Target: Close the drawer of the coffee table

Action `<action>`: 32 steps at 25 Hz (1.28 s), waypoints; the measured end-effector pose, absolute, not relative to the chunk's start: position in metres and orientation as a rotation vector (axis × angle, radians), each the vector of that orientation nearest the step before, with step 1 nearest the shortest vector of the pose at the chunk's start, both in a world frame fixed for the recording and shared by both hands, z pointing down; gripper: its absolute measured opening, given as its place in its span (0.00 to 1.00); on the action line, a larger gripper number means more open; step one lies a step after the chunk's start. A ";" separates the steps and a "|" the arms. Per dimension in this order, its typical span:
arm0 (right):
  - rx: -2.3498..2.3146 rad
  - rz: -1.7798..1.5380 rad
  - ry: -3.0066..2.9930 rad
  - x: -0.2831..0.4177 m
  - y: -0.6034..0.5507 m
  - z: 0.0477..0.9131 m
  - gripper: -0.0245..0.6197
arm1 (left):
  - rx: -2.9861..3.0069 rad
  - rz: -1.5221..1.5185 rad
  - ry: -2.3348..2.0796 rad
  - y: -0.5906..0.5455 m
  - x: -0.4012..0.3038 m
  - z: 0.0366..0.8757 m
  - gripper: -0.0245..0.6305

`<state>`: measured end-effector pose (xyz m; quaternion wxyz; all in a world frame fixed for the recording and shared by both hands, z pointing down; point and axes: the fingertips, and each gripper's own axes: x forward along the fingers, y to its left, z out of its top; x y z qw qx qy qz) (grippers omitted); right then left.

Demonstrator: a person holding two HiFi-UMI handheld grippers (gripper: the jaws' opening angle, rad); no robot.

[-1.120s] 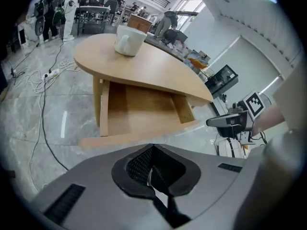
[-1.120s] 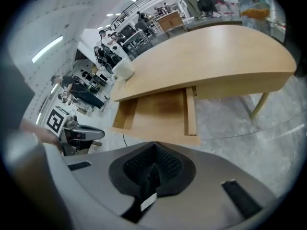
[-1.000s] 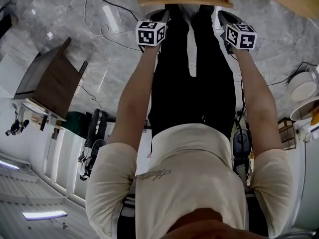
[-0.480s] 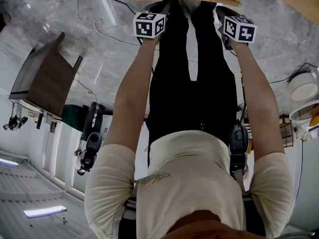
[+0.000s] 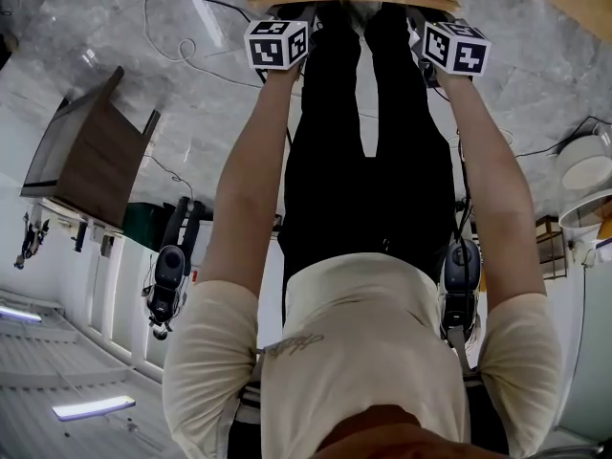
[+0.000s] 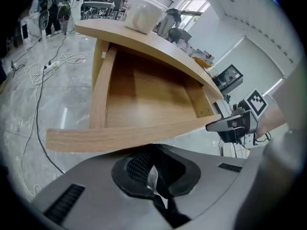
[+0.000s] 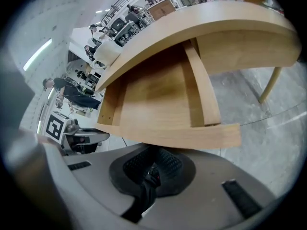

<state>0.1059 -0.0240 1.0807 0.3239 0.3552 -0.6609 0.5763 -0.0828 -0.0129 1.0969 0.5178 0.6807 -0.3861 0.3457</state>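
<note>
Grey marble floor [image 5: 143,27] with loose cables [image 6: 36,71] lay under me, a dark wooden cabinet [image 5: 91,156] off to the left. The coffee table [image 6: 144,40] stood ahead, its drawer [image 6: 144,99] pulled well out, bare wood inside. My left gripper [image 6: 149,166] had its jaws pressed together on nothing, tips right at the left part of the drawer's front panel [image 6: 129,135]. My right gripper [image 7: 152,169] was likewise closed and empty at the panel's right part. Whether either tip touched the wood, I couldn't tell. A white container [image 6: 144,16] sat on the tabletop.
</note>
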 end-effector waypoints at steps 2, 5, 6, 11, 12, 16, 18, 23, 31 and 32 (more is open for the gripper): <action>0.936 1.514 -1.735 0.105 -0.027 1.080 0.03 | 1.637 0.832 -0.925 -0.017 -0.082 1.095 0.04; 0.940 1.519 -1.724 0.105 -0.028 1.080 0.03 | 1.637 0.848 -0.923 -0.018 -0.083 1.093 0.04; 0.940 1.518 -1.722 0.104 -0.028 1.078 0.03 | 1.637 0.852 -0.921 -0.018 -0.084 1.092 0.04; 0.915 1.512 -1.725 0.101 -0.028 1.075 0.03 | 1.633 0.852 -0.906 -0.016 -0.086 1.085 0.04; 0.910 1.507 -1.722 0.103 -0.027 1.075 0.03 | 1.630 0.848 -0.904 -0.016 -0.084 1.084 0.04; 0.910 1.513 -1.735 0.101 -0.030 1.069 0.03 | 1.640 0.843 -0.926 -0.023 -0.086 1.077 0.04; 0.905 1.518 -1.759 0.096 -0.034 1.066 0.03 | 1.649 0.852 -0.934 -0.031 -0.090 1.075 0.04; 0.913 1.507 -1.778 0.093 -0.044 1.063 0.03 | 1.676 0.870 -0.915 -0.043 -0.091 1.073 0.04; 0.907 1.458 -1.818 0.096 -0.078 1.061 0.03 | 1.707 0.848 -0.930 -0.076 -0.086 1.071 0.04; 0.909 1.455 -1.820 0.096 -0.084 1.061 0.03 | 1.709 0.846 -0.931 -0.081 -0.086 1.070 0.04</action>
